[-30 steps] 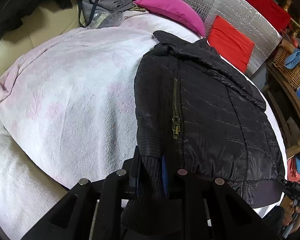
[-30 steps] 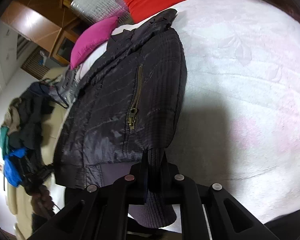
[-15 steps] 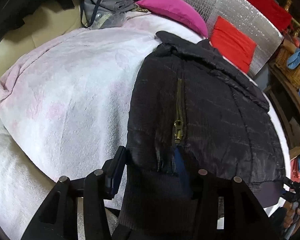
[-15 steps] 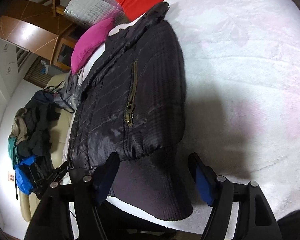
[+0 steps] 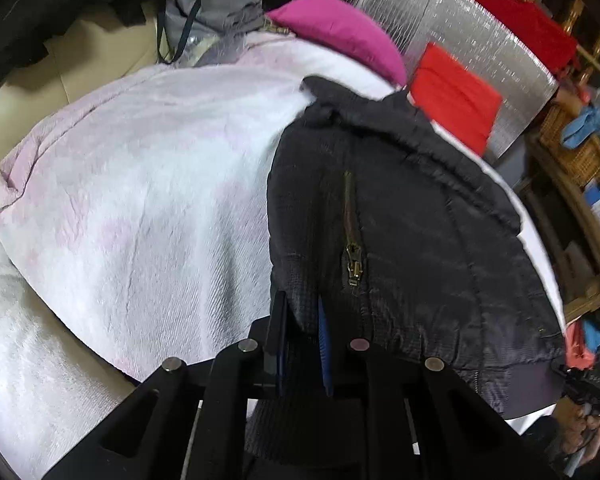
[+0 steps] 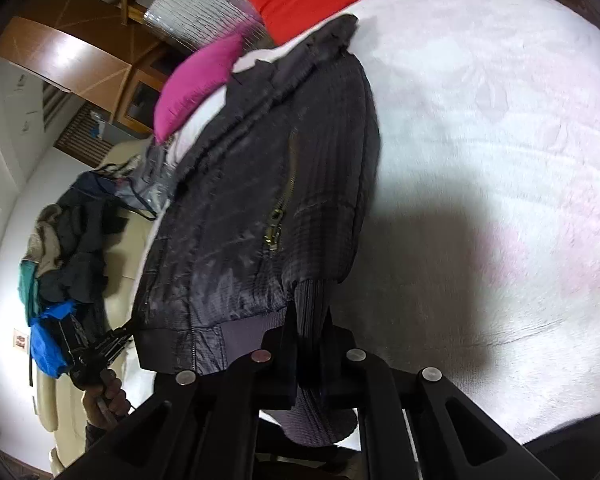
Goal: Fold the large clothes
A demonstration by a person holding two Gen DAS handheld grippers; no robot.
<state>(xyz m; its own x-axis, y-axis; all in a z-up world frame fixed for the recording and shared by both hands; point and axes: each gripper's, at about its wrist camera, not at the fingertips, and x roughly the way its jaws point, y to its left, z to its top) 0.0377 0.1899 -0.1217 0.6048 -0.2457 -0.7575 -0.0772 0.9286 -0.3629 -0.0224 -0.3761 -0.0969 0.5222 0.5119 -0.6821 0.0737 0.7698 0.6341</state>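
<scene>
Step in hand, by my read: hem grip for the next fold. Jacket (image 5: 400, 220) lies flat on blanket (image 5: 140, 200), hem toward cameras. Left gripper (image 5: 302, 332) and right gripper (image 6: 308, 344) each pinch the ribbed hem. Next: lift both evenly, carry hem toward collar. Count: 1 jacket, 1 pink pillow (image 5: 336, 32), 2 grippers.

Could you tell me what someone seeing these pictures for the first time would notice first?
A black quilted jacket lies spread on a pale pink-and-white blanket, its brass zipper running up the middle. Both the left tongs and the right tongs are shut on its ribbed hem at the near edge. Beyond the collar, a magenta pillow and a red cushion stand out brightly.
</scene>
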